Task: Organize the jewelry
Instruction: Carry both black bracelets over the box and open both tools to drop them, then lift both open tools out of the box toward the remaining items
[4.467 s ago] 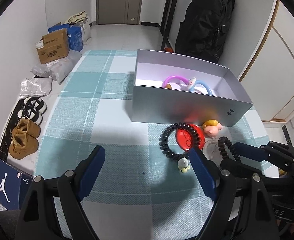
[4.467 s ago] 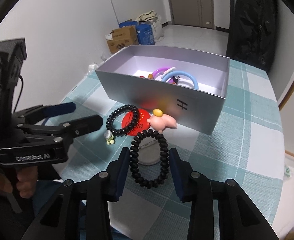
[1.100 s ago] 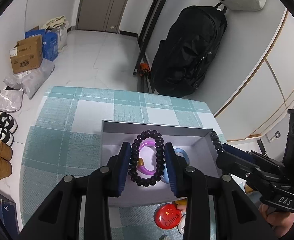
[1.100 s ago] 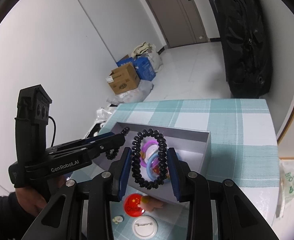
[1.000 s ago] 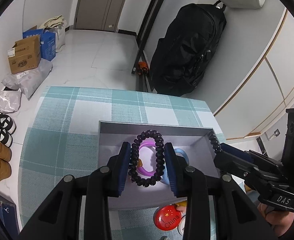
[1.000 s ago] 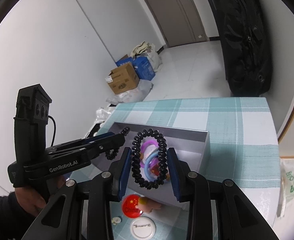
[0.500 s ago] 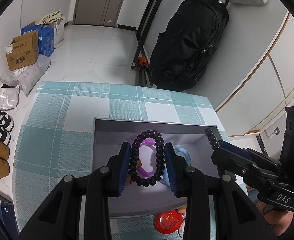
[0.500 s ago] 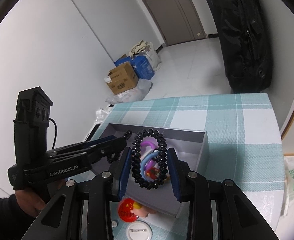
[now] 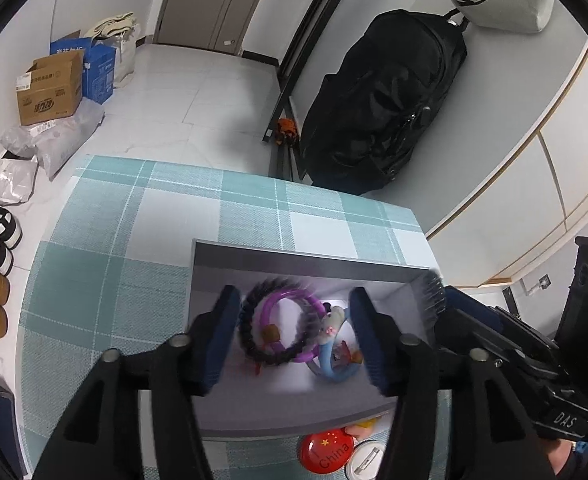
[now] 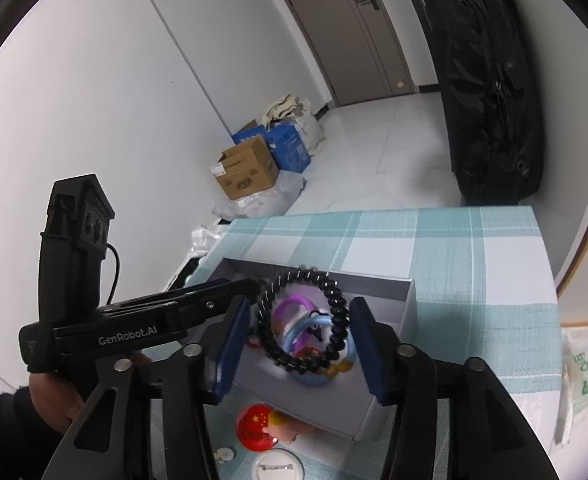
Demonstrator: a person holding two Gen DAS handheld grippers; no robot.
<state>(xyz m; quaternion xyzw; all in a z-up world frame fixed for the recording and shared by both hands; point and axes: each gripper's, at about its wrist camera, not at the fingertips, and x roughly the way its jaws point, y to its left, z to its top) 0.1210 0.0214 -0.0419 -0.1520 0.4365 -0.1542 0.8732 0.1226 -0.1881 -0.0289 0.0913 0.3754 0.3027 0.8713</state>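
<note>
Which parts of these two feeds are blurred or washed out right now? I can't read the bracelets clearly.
Left wrist view: the black bead bracelet between the open left gripper is streaked with motion blur, and the grey box floor glares white. Right wrist view: the other black bracelet in the right gripper is sharper, slightly smeared; both views curve strongly at the edges.

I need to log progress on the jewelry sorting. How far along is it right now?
Done: a purple ring bracelet and a light blue bangle lie in the grey cardboard box. In hand: both hand-held grippers, left and right, have just been opening over the box, each with a black beaded bracelet loose between its jaws. Left: the red round badge and white round badge outside it.
</note>
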